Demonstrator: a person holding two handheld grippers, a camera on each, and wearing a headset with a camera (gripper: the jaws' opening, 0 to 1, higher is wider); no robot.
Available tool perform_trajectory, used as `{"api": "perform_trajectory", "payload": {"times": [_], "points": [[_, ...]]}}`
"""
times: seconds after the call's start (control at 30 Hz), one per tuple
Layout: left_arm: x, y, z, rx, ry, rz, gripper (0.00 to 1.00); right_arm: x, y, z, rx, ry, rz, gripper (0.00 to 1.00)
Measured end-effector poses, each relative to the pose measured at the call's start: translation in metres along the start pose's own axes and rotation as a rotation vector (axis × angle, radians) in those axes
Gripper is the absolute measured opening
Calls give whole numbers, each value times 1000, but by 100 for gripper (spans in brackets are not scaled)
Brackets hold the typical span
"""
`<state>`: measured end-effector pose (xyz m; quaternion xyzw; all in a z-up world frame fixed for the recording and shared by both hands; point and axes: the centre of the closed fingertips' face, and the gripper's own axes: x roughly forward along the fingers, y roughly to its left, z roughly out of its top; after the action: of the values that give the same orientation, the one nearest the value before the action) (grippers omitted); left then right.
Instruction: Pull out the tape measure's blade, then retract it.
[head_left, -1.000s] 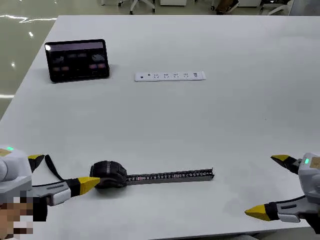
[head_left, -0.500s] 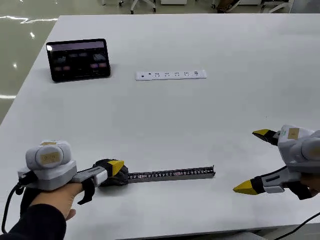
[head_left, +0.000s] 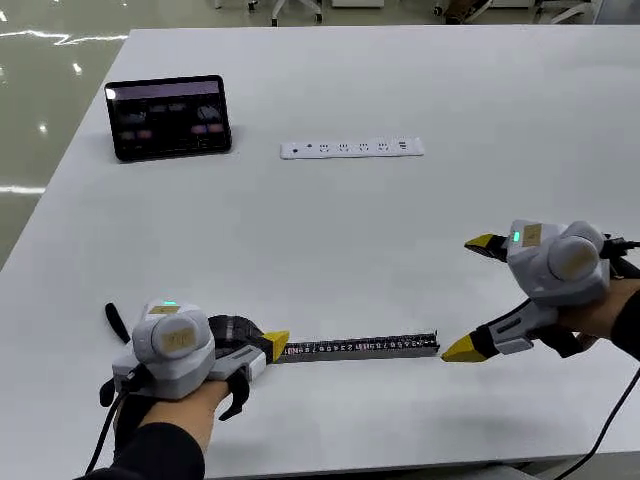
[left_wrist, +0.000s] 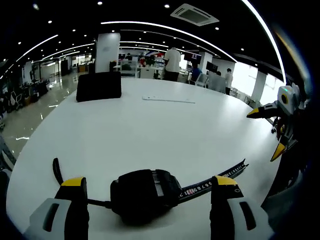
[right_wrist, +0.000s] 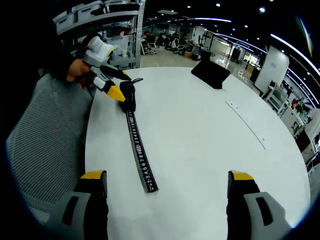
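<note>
A black tape measure case (head_left: 232, 333) lies near the table's front edge, its blade (head_left: 360, 348) drawn out to the right and flat on the white table (head_left: 400, 230). My left gripper (head_left: 258, 338) straddles the case with jaws open; in the left gripper view the case (left_wrist: 145, 192) sits between the two yellow fingertips (left_wrist: 75, 182), touching neither. My right gripper (head_left: 469, 296) is open just right of the blade's end hook (head_left: 435, 343). In the right gripper view the blade (right_wrist: 137, 150) runs away from between the jaws toward the case (right_wrist: 129, 92).
A dark tablet (head_left: 168, 117) stands at the far left and a white power strip (head_left: 352, 149) lies at the far middle. The case's black wrist strap (head_left: 116, 322) trails to the left. The table's front edge is close below both grippers.
My left gripper has moved right and now straddles the case. The right gripper has come left and up, near the blade's end. The tape measure lies as before.
</note>
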<state>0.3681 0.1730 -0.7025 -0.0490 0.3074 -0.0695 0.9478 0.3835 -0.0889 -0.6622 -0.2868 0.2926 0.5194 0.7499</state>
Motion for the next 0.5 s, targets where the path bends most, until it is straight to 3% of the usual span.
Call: {"api": "perform_trajectory", "payload": {"times": [0.13, 0.33, 0.5], "points": [[6, 2, -10, 28, 29, -3, 98, 11, 0, -3, -16, 34, 34, 94], [10, -4, -8, 68, 5, -32, 96, 22, 4, -8, -81, 48, 87, 86], [12, -5, -9, 65, -2, -42, 94, 38, 9, -30, -90, 104, 147, 75]]}}
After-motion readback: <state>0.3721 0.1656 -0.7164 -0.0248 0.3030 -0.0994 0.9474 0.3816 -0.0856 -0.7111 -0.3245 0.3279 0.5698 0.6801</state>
